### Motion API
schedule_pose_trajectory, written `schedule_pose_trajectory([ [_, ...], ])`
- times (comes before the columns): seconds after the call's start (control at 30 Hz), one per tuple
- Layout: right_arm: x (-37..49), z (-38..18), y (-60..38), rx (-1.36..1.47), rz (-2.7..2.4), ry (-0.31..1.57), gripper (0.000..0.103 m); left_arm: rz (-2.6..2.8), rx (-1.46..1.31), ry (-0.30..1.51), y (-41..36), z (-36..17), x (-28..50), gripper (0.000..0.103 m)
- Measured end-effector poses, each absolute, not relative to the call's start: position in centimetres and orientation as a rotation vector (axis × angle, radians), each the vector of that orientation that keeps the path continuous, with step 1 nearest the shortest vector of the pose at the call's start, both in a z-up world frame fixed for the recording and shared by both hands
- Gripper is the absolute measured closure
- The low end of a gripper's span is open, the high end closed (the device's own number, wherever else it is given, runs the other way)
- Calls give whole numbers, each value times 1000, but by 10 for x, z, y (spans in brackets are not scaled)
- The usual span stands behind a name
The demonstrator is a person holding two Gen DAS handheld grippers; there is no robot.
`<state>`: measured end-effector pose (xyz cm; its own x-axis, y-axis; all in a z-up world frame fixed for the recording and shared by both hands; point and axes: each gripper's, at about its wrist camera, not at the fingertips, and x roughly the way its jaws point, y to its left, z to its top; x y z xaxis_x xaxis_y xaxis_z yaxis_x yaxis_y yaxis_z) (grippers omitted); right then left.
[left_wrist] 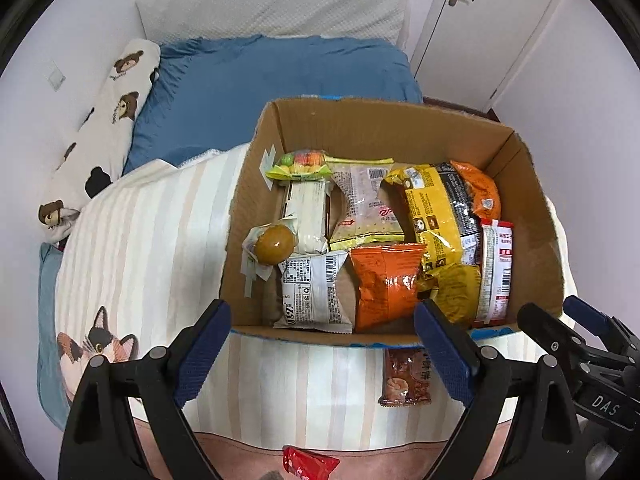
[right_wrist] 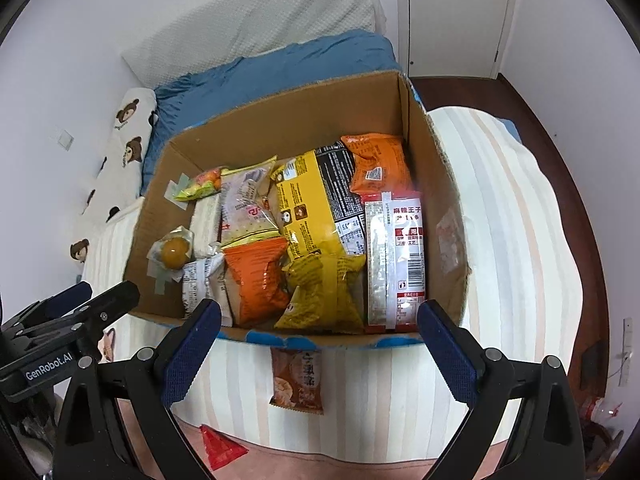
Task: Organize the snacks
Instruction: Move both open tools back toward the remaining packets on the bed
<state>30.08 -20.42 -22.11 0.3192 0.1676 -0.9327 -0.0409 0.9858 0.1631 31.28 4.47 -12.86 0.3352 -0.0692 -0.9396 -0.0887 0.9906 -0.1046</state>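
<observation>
Both the left gripper (left_wrist: 322, 354) and right gripper (right_wrist: 320, 354) hover wide and empty; next they need the brown packet (right_wrist: 297, 378) lying near the box (right_wrist: 296, 120).

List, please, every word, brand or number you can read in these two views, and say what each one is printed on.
"GenRobot.AI": body of the left tongs.
"DAS": body of the right tongs, the rest cut off.
"麻辣王子": red and white packet in the cardboard box.
Too small or blurred to read: the brown packet on the bedspread, the white packet, the yellow bag, and all barcodes.
</observation>
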Motion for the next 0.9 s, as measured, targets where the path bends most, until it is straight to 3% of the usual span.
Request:
schedule_pose_trajectory([
  [0.53,199,-141,-217,92,118,975,3,68,-76,932,27,-49,212,9],
  [0.9,129,-89,-228,71,113,823,3,71,-61,844,18,-15,157,9],
])
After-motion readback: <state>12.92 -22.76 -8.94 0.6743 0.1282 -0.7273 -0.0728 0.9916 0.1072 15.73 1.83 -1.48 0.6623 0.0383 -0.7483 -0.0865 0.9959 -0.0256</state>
